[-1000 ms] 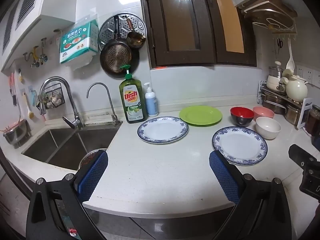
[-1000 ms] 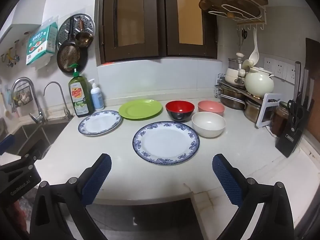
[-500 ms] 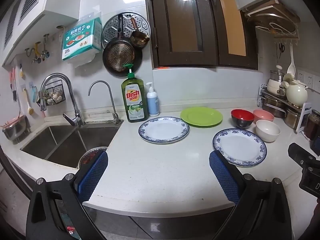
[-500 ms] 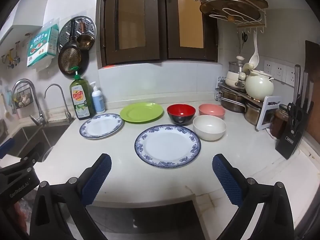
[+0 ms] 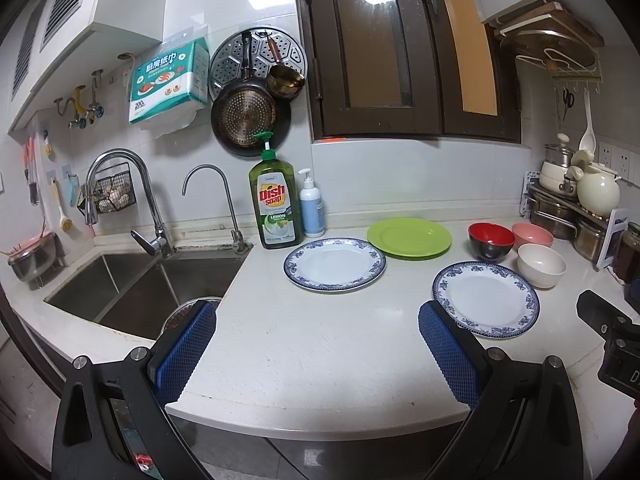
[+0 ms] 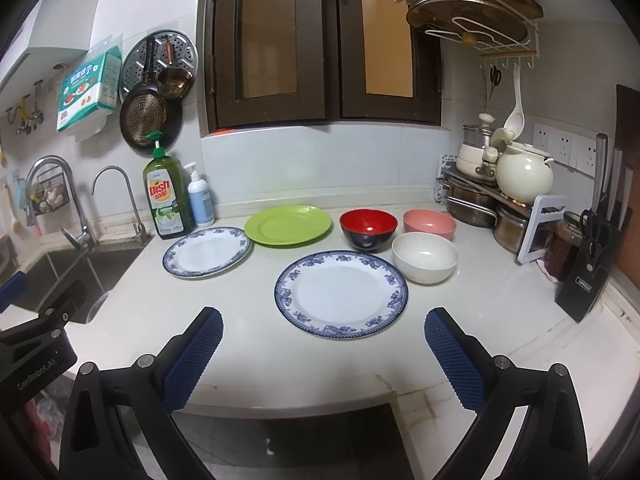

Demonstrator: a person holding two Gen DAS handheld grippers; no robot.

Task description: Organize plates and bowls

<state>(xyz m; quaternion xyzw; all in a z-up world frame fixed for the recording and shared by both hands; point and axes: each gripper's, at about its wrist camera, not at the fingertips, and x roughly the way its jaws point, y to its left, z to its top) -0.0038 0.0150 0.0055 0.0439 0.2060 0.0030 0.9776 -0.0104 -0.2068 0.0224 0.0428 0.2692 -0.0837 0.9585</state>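
On the counter (image 6: 460, 320), nothing was stacked yet; both tongs hung wide and empty off its front edge.

Left tongs (image 5: 316, 344) and right tongs (image 6: 324, 350) held nothing. Two glossy blue-rimmed plates lay apart, one near the front edge (image 6: 341, 294), one toward the sink (image 6: 207, 251); a smooth green plate (image 6: 288, 225) sat further back. Red bowl (image 6: 368, 228), pink bowl (image 6: 429, 224) and white bowl (image 6: 425, 257) clustered toward the right back, round and unnested. All sorting seemed left.

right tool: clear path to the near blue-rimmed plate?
Probably yes. The right tool is open and empty, and bare counter lies between it and the near blue-rimmed plate; nothing stands between.
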